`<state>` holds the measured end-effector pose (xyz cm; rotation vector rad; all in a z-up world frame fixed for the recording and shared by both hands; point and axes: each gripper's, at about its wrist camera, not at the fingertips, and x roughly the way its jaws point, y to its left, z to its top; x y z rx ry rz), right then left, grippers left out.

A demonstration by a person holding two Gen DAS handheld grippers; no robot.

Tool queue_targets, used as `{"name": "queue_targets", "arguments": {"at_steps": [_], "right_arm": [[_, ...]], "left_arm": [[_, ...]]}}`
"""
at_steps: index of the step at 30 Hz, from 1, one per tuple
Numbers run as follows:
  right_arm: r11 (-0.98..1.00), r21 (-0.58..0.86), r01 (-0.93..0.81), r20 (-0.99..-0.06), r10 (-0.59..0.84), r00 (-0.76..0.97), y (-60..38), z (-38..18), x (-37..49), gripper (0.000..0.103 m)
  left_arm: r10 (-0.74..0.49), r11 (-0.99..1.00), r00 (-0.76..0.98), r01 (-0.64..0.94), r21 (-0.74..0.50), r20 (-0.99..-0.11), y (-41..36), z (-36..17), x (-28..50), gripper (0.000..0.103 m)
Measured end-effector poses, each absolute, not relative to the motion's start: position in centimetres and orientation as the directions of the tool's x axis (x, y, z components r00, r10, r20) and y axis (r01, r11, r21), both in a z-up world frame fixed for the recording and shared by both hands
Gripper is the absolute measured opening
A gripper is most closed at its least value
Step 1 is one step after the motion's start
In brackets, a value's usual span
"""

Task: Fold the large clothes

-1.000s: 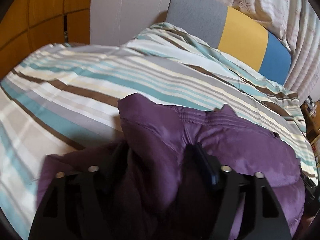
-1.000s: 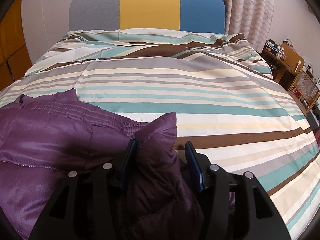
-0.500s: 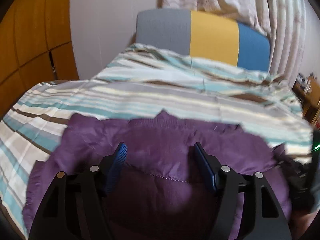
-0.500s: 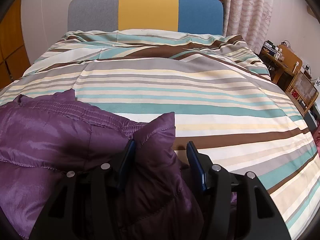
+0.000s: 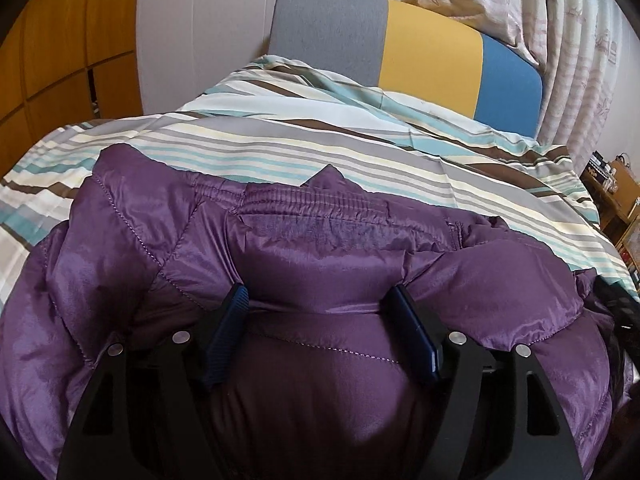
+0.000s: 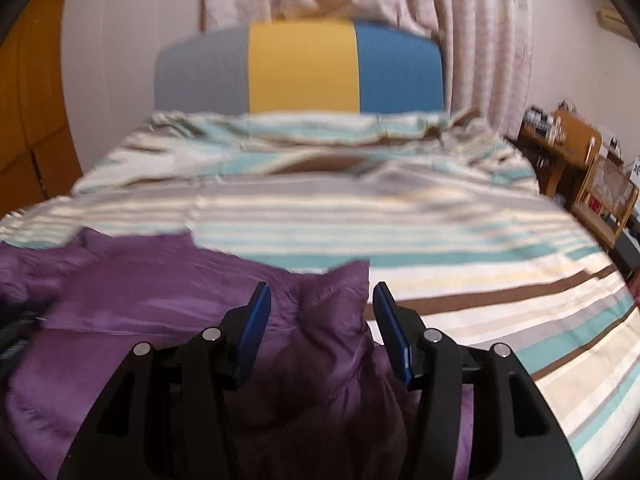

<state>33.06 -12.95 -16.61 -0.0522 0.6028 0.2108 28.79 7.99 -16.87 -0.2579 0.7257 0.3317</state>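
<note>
Both tools, left (image 5: 318,312) and right (image 6: 320,310), had spread wide, releasing the purple puffer jacket (image 5: 320,256) onto the striped bed (image 5: 360,156); fold laid.

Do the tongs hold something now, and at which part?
Nothing is held. Both the left tongs and right tongs are open, with jacket fabric lying loose between their fingers.

Striped bedspread (image 5: 304,152), grey-yellow-blue headboard (image 5: 428,52), pale curtains (image 6: 480,40) — wooden shelves (image 6: 576,160) beside.
</note>
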Motion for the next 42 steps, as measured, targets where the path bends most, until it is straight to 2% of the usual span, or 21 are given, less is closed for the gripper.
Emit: {"name": "queue_targets", "arguments": {"at_steps": [4, 8, 14, 21, 31, 33, 35, 38, 42], "right_arm": [[0.945, 0.031, -0.326, -0.521, 0.293, 0.801, -10.4, -14.1, 29.6, 0.053], [0.910, 0.061, -0.411, -0.566, 0.371, 0.737, -6.3, -14.2, 30.0, 0.051], [0.918, 0.065, -0.392, -0.665, 0.332, 0.669, -4.4, -18.3, 32.7, 0.051], [0.924, -0.016, -0.382, -0.697, 0.264, 0.666, -3.1, -20.3, 33.9, 0.052], [0.921, 0.006, -0.389, -0.696, 0.283, 0.660, -3.2, -20.3, 33.8, 0.056], [0.921, 0.019, -0.390, -0.687, 0.296, 0.664, -3.6, -19.9, 33.6, 0.065], [0.918, 0.053, -0.393, -0.648, 0.331, 0.686, -4.5, -18.9, 32.8, 0.070], [0.921, 0.104, -0.376, -0.591, 0.362, 0.721, -6.7, -16.9, 31.5, 0.069], [0.942, 0.139, -0.305, -0.608, 0.325, 0.725, -9.9, -16.2, 31.8, 0.069]], "left_arm": [[0.207, 0.917, 0.699, -0.383, -0.113, -0.684, 7.9, -16.8, 28.8, 0.073], [0.202, 0.917, 0.702, -0.381, -0.120, -0.683, 7.9, -16.8, 28.7, 0.073], [0.191, 0.917, 0.708, -0.375, -0.133, -0.680, 8.0, -16.8, 28.6, 0.075], [0.217, 0.920, 0.685, -0.382, -0.090, -0.695, 7.5, -17.0, 29.2, 0.078], [0.168, 0.934, 0.659, -0.343, -0.095, -0.733, 7.6, -15.6, 28.4, 0.090], [0.173, 0.935, 0.655, -0.343, -0.086, -0.736, 8.0, -14.8, 27.5, 0.092], [0.182, 0.930, 0.656, -0.357, -0.088, -0.733, 8.9, -14.0, 26.6, 0.092], [0.212, 0.911, 0.662, -0.399, -0.100, -0.719, 11.1, -12.9, 25.5, 0.092], [0.272, 0.873, 0.640, -0.478, -0.095, -0.719, 14.5, -12.4, 24.9, 0.092]]}}
